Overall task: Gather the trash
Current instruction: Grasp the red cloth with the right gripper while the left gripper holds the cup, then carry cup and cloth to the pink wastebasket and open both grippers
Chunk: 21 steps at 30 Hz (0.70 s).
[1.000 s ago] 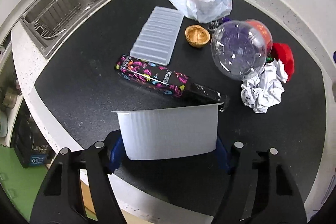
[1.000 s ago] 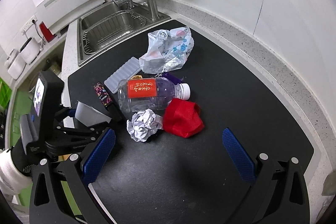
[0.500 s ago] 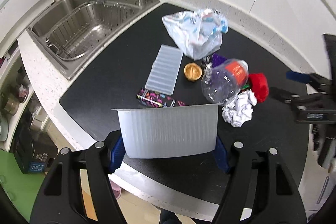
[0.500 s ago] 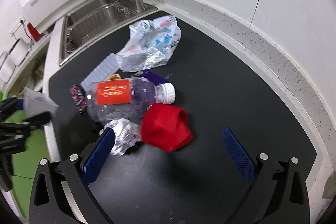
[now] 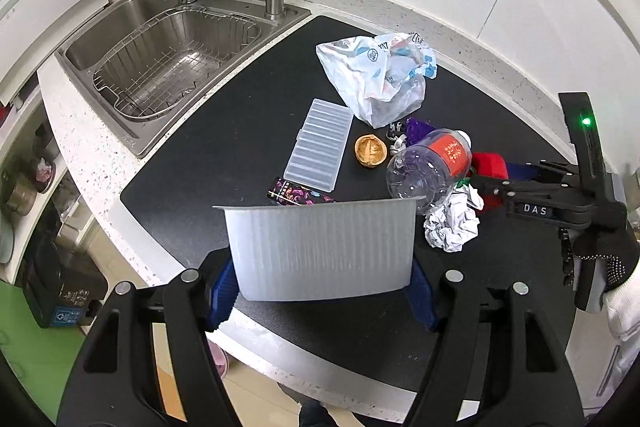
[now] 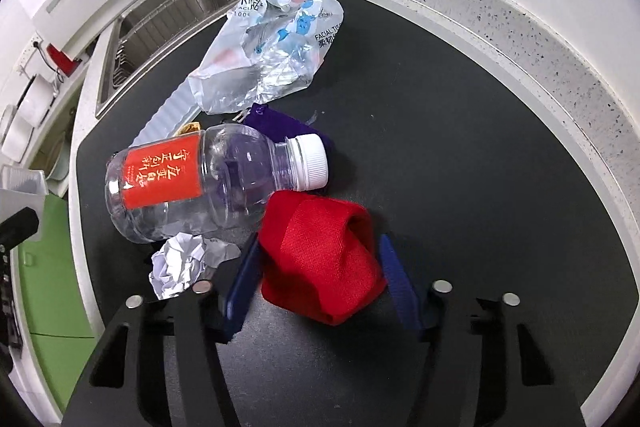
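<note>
My left gripper is shut on a white ribbed plastic container, held above the counter's front edge. My right gripper has its blue pads on both sides of a red cloth lying on the black mat; the pads press its sides. The red cloth also shows in the left wrist view. Next to it lie a clear bottle with a red label, a crumpled paper ball, a plastic tissue wrapper, a purple pouch, a walnut shell, a clear ridged tray and a patterned dark box.
A steel sink with a wire rack and taps lies to the left of the black mat. The white tiled wall runs behind. The floor and a small dark bin are below the counter's left edge.
The right gripper moved forward and down onto the red cloth and closed in around it. The left gripper pulled back and up with the white container.
</note>
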Tool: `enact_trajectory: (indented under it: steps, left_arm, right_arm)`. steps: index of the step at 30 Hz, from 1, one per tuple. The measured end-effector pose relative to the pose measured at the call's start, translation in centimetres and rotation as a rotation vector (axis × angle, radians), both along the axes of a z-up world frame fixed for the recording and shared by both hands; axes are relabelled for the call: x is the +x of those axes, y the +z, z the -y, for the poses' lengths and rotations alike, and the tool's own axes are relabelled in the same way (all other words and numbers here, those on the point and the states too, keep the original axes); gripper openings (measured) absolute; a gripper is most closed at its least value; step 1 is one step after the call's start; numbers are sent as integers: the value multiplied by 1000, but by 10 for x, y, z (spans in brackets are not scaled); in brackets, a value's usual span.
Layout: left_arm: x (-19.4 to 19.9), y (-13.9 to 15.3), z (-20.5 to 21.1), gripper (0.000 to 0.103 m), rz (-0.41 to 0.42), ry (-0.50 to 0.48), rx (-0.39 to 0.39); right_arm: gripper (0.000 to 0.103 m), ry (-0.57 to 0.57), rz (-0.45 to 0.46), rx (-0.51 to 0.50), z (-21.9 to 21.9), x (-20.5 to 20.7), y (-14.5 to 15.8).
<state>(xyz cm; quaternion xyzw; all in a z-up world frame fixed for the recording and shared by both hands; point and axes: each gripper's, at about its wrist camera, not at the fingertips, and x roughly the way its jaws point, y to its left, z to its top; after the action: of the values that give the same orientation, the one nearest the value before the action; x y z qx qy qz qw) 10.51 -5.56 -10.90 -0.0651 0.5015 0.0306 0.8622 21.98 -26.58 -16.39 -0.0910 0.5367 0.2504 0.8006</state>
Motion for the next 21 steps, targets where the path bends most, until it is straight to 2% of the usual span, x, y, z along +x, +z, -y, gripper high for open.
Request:
enact_trajectory:
  steps: [4, 5, 10, 14, 18, 21]
  left_arm:
    - [0, 2, 1, 69, 8, -4, -7]
    - [0, 3, 1, 69, 11, -5, -9]
    - [-4, 15, 0, 69, 42, -17, -17]
    - [-19, 31, -9, 69, 77, -7, -24]
    - [-45, 41, -32, 69, 98, 42, -18]
    - [-73, 43, -59, 69, 102, 110, -9]
  right_arm:
    - [17, -13, 51, 3, 10, -7, 14]
    - [15, -17, 63, 3, 12, -9, 18]
    - [13, -11, 139, 25, 17, -28, 60]
    - [13, 55, 197, 62, -3, -49, 99]
    - [13, 169, 223, 109, -49, -74, 119]
    - [13, 271, 215, 136, -96, -93, 118]
